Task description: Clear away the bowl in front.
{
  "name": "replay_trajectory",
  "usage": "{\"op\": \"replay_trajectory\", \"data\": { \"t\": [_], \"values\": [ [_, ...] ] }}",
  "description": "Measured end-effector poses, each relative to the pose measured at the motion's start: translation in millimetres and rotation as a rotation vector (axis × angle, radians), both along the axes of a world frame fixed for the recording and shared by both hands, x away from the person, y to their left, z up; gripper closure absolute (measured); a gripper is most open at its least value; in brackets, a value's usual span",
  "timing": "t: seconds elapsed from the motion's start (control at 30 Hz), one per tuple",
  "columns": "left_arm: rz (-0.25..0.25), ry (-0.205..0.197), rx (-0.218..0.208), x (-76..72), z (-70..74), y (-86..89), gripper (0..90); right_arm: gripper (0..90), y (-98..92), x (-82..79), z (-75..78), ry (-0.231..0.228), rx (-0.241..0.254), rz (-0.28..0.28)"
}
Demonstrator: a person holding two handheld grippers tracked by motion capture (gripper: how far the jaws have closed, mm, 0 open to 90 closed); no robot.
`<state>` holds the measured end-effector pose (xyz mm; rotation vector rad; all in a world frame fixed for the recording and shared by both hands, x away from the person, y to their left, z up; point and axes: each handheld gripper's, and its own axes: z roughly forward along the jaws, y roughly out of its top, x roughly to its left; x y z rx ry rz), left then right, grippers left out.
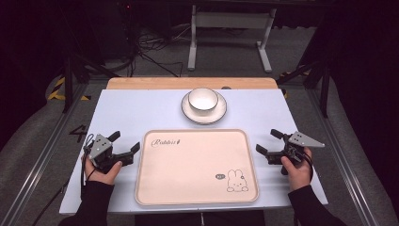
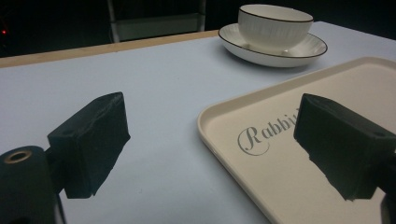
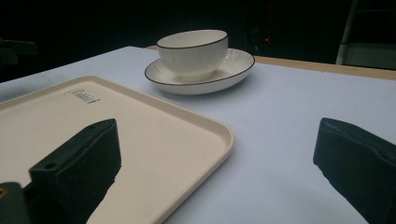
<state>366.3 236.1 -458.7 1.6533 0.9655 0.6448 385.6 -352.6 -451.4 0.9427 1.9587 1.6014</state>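
Here the tray point(image 1: 196, 167) lies between both grippers' spread, empty fingers point(image 1: 135, 147), touching neither.

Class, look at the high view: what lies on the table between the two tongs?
The cream tray lies between the left tongs and the right tongs, with nothing on it; the high view shows this.

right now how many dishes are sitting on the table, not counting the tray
2. A white bowl sits in a white saucer, at the far middle of the table, just beyond the tray. Nothing seems hidden.
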Motion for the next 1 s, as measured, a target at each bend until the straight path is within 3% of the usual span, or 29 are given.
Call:
{"op": "replay_trajectory", "data": {
  "t": [0.43, 0.87, 1.0],
  "values": [
    [0.001, -0.008, 0.000, -1.6, 1.9, 0.7, 11.4, 1.4, 0.0, -0.6, 1.2, -0.006, 0.005, -0.003],
    [-0.003, 0.008, 0.005, -3.9, 1.0, -1.6, 11.3, 1.4, -0.1, 0.0, 1.8, -0.008, 0.011, 0.005],
    [0.000, 0.011, -0.010, -3.1, 3.3, -2.5, 11.4, 1.4, -0.8, 0.1, 1.7, -0.008, 0.010, 0.004]
  ]
}}
